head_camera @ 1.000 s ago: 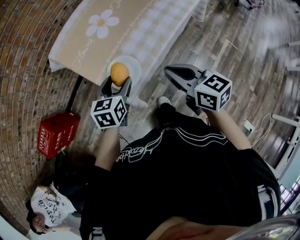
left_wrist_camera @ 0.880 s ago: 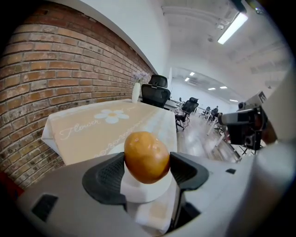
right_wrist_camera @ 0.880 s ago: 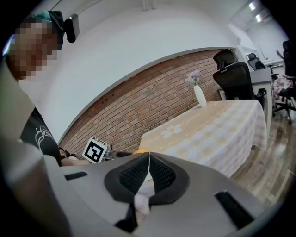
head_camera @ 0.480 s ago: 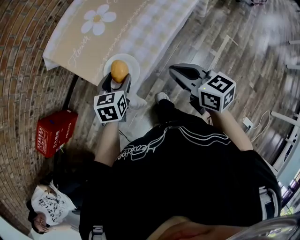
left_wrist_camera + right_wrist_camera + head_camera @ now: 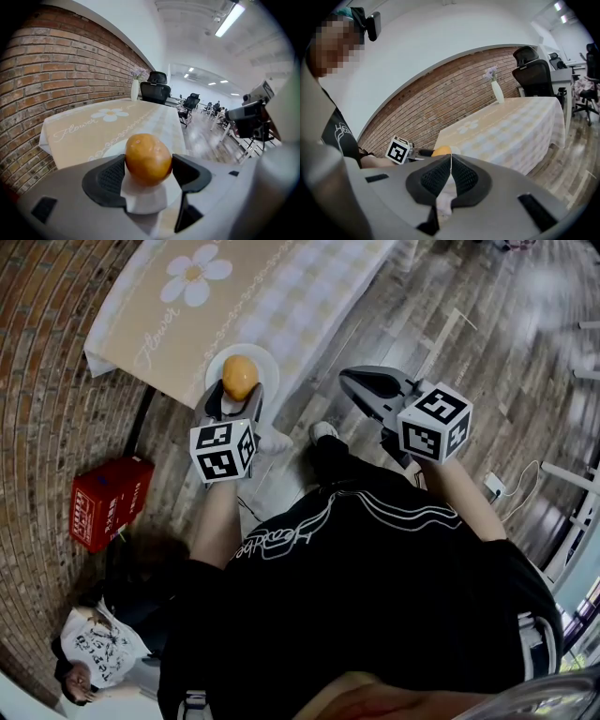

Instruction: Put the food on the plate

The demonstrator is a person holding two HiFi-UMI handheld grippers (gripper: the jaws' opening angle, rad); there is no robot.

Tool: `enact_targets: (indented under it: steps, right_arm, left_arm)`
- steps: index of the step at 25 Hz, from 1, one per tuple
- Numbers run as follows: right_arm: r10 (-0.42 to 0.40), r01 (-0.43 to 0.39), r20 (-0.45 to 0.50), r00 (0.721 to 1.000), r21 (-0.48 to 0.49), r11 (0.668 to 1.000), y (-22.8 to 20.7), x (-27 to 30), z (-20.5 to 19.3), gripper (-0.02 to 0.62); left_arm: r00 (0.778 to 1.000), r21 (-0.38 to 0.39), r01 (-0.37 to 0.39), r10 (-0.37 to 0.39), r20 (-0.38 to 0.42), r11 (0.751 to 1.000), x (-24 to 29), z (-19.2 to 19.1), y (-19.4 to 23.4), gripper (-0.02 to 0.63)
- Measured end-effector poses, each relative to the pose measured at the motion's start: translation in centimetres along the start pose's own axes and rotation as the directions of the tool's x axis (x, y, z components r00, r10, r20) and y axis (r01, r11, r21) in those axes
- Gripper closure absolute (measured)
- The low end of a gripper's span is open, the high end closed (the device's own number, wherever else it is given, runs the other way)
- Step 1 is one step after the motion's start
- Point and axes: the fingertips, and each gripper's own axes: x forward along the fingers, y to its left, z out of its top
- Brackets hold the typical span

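An orange-yellow round fruit (image 5: 148, 158) sits between the two pads of my left gripper (image 5: 149, 169), which is shut on it. From the head view the fruit (image 5: 240, 376) hangs over a white plate (image 5: 264, 366) at the near edge of the table (image 5: 234, 306). The plate's rim (image 5: 112, 149) shows just behind the fruit in the left gripper view. My right gripper (image 5: 367, 385) is off the table to the right, over the wooden floor, its pads (image 5: 429, 180) pressed together with nothing between them. The fruit (image 5: 440, 151) peeks over its jaws.
A beige checked tablecloth with a white flower print (image 5: 195, 270) covers the table. A red box (image 5: 105, 502) stands on the floor by the brick wall. A white vase (image 5: 135, 89) and black office chairs (image 5: 156, 90) are at the table's far end.
My left gripper has carried the fruit a little further up and forward over the plate. The right gripper has barely moved.
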Motion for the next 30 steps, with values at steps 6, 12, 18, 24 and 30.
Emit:
enact_targets:
  steps: [6, 12, 18, 24, 30]
  right_arm:
    - [0.006, -0.006, 0.005, 1.0, -0.007, 1.0, 0.4, 0.0, -0.2, 0.598]
    - [0.01, -0.01, 0.031, 0.999, -0.001, 1.0, 1.1, -0.3, -0.1, 0.597]
    - [0.022, -0.021, 0.06, 0.998, -0.017, 1.0, 2.9, -0.6, 0.3, 0.598]
    - [0.071, -0.07, 0.124, 0.99, -0.009, 0.997, 6.1, -1.6, 1.0, 0.598]
    - [0.124, -0.118, 0.197, 0.973, -0.04, 0.992, 10.5, -3.3, 2.2, 0.598]
  left_arm:
    - [1.0, 0.01, 0.018, -0.018, 0.014, 1.0, -0.2, 0.0, -0.3, 0.295]
    - [0.999, -0.003, 0.011, -0.011, 0.048, 1.0, -1.5, 0.5, -0.3, 0.281]
    - [0.995, -0.003, 0.006, -0.006, 0.095, 1.0, -4.5, 1.6, -0.4, 0.279]
    - [0.984, -0.027, 0.095, -0.09, 0.154, 0.995, -9.4, 3.0, -2.7, 0.281]
    - [0.951, -0.082, 0.225, -0.2, 0.235, 0.971, -15.5, 4.8, -5.8, 0.282]
